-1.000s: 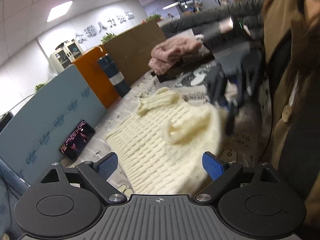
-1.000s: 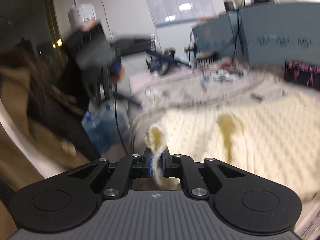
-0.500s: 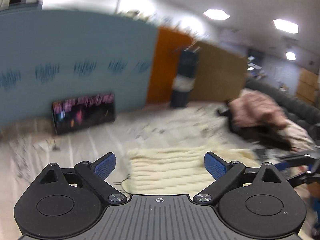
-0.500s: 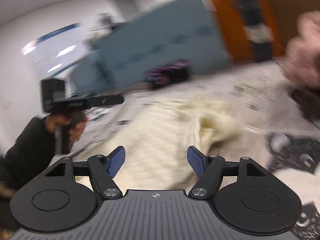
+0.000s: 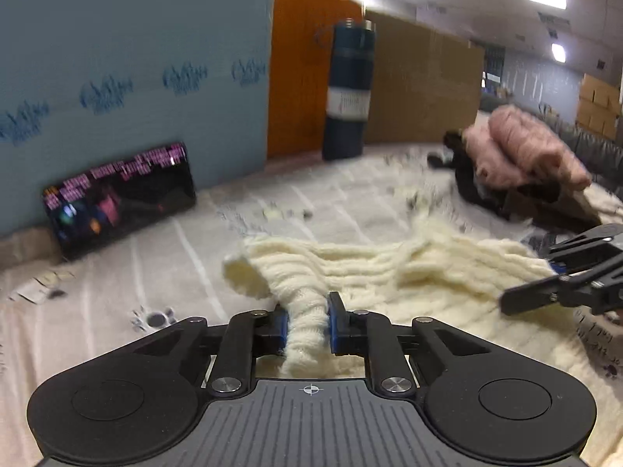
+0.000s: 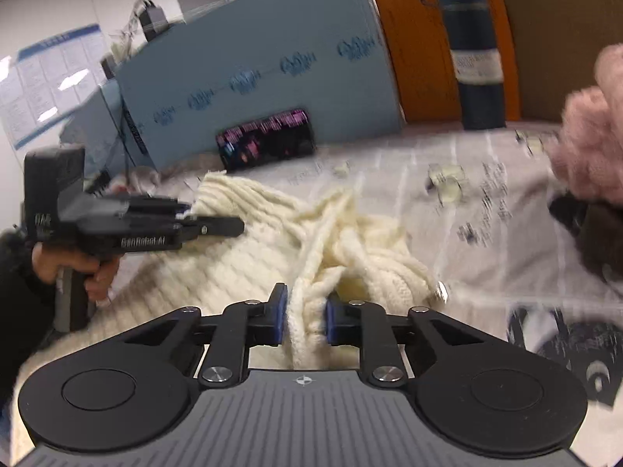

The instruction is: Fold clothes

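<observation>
Your left gripper [image 5: 306, 325] has its blue fingers [image 5: 280, 327] clamped on a bunched edge of the cream knit sweater [image 5: 389, 272]. Your right gripper [image 6: 305, 321] pinches another fold of it the same way. The sweater lies rumpled on the printed desk [image 5: 331, 202] cover, its near part hidden under the gripper bodies. Farther off: a phone [image 5: 120, 194] leaning on the blue panel [image 5: 128, 58], a dark flask [image 5: 348, 89], and a pink knit pile [image 5: 521, 148], blurred, cut off in the right wrist view.
</observation>
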